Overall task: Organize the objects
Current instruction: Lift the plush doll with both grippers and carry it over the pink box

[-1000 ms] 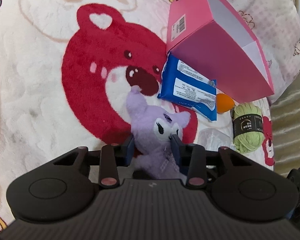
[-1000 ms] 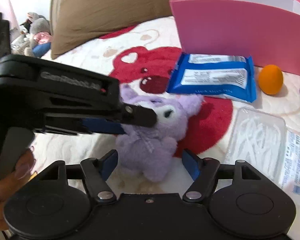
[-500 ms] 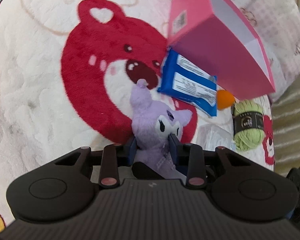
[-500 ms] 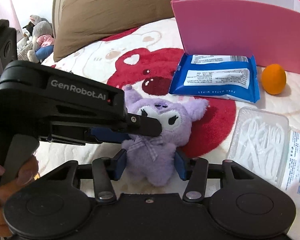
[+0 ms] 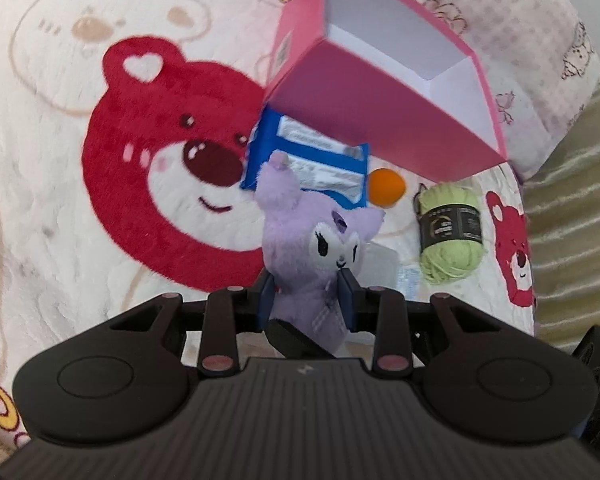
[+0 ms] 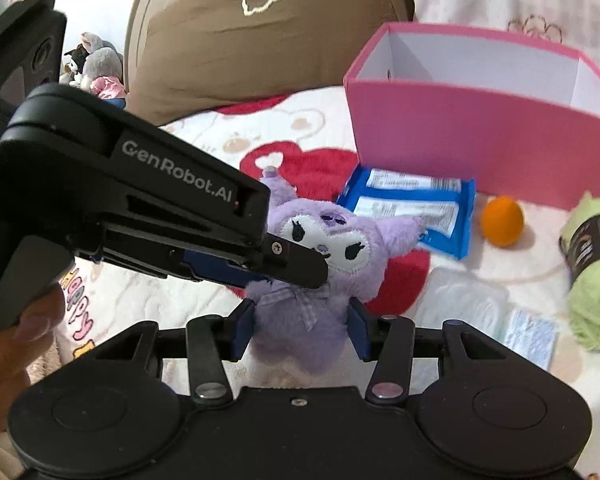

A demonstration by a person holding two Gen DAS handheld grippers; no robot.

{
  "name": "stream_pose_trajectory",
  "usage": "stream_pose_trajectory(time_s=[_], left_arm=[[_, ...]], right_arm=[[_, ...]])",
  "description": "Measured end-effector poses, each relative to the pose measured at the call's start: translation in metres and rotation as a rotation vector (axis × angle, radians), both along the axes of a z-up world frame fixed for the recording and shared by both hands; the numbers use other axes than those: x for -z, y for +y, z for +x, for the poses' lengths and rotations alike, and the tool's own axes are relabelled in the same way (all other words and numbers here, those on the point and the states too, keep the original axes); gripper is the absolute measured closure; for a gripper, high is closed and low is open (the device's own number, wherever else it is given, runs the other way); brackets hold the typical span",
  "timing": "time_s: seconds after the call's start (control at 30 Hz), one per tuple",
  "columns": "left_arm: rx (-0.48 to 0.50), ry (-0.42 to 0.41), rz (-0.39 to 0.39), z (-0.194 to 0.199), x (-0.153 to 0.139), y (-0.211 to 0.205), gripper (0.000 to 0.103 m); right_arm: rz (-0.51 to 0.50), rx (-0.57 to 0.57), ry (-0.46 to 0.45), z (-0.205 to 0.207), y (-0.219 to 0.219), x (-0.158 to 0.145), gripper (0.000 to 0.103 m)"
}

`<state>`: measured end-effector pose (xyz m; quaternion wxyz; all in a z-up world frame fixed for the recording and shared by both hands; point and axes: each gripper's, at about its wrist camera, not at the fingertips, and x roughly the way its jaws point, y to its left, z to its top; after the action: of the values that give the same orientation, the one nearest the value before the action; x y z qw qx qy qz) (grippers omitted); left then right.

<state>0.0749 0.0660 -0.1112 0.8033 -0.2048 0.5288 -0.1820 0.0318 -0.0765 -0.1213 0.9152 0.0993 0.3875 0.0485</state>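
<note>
A purple plush toy [image 5: 320, 248] with a white face hangs upright above the bear-print blanket [image 5: 60, 200]. My left gripper [image 5: 306, 300] is shut on its neck, both blue pads pressed into the fur. In the right wrist view, the same plush toy [image 6: 328, 240] has my right gripper [image 6: 300, 328] shut on its lower body, while the left gripper [image 6: 300, 268] reaches in from the left across its chin. An open pink box [image 5: 380, 120] with a white inside stands behind, shown empty in the right wrist view, pink box [image 6: 460, 152].
On the blanket lie a blue wipes pack [image 6: 412, 208], an orange [image 6: 502, 221], a green yarn ball [image 6: 596, 272] and a clear plastic pack [image 6: 464, 300]. A brown pillow [image 6: 260, 40] stands at the back. A hand [image 6: 4, 344] holds the left gripper's handle.
The right gripper closed onto the plush's body. Both grippers rose with the plush, which came off the blanket and now hangs upright, nearer the pink box.
</note>
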Motion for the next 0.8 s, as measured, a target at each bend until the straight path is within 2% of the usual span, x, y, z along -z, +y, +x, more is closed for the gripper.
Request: stream_pose_trajectory(time_s=[0.4, 0.57, 0.8], left_arm=[[0.061, 0.012, -0.058, 0.008, -0.039, -0.03, 0.072], [0.076, 0.005, -0.06, 0.014, -0.056, -0.042, 0.072], [0.076, -0.049, -0.089, 0.024, -0.082, -0.056, 0.072]], right_arm=[[-0.012, 0.01, -0.005, -0.015, -0.034, -0.046, 0.049], [-0.023, 0.018, -0.007, -0.016, -0.044, -0.06, 0.049], [-0.043, 0.023, -0.01, -0.01, -0.062, -0.088, 0.049]])
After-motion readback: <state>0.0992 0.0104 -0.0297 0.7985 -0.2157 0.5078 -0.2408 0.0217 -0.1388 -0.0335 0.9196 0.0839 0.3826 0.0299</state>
